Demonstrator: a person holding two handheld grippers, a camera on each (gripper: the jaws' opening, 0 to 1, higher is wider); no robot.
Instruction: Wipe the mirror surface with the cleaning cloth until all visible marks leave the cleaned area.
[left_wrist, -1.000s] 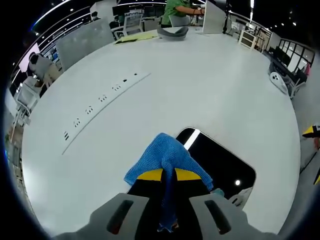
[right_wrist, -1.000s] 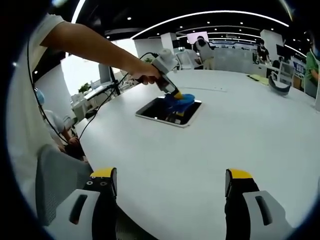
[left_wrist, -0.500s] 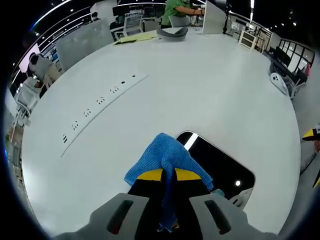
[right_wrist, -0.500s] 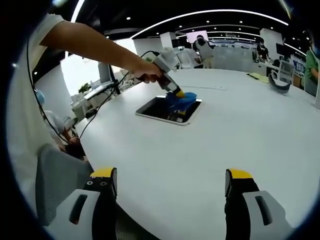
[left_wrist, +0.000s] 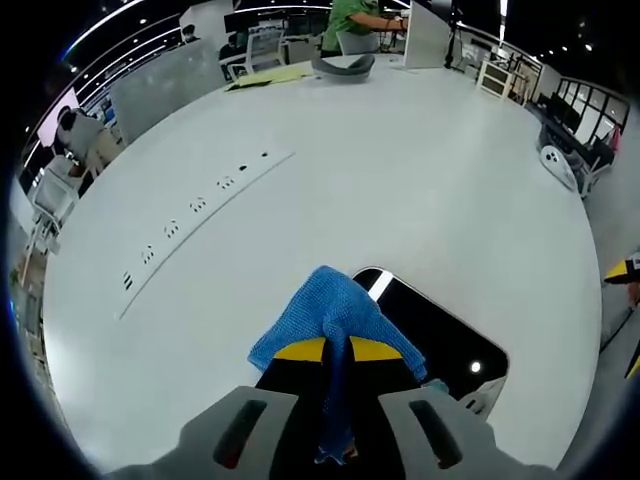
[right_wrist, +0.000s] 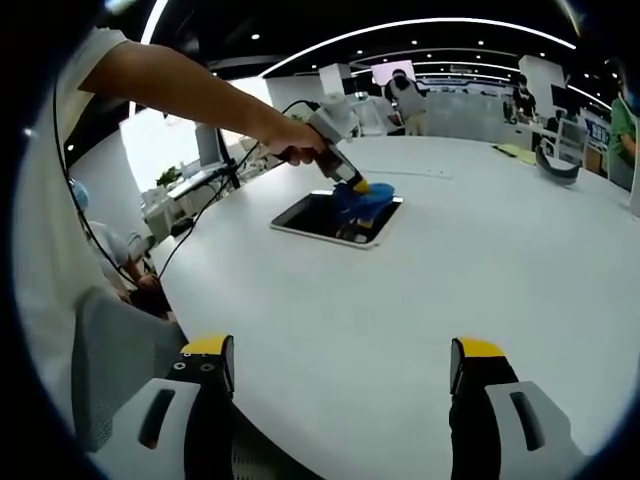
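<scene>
The blue cloth (left_wrist: 335, 315) and the left gripper (left_wrist: 336, 350) cover the near end of the mirror (left_wrist: 440, 335) (marks there cannot be judged). In the right gripper view the mirror (right_wrist: 325, 215) is too small to show any marks

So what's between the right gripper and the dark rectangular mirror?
Only bare white table, as the right gripper view shows. The open right gripper hangs near the table's edge; the mirror lies farther in.
</scene>
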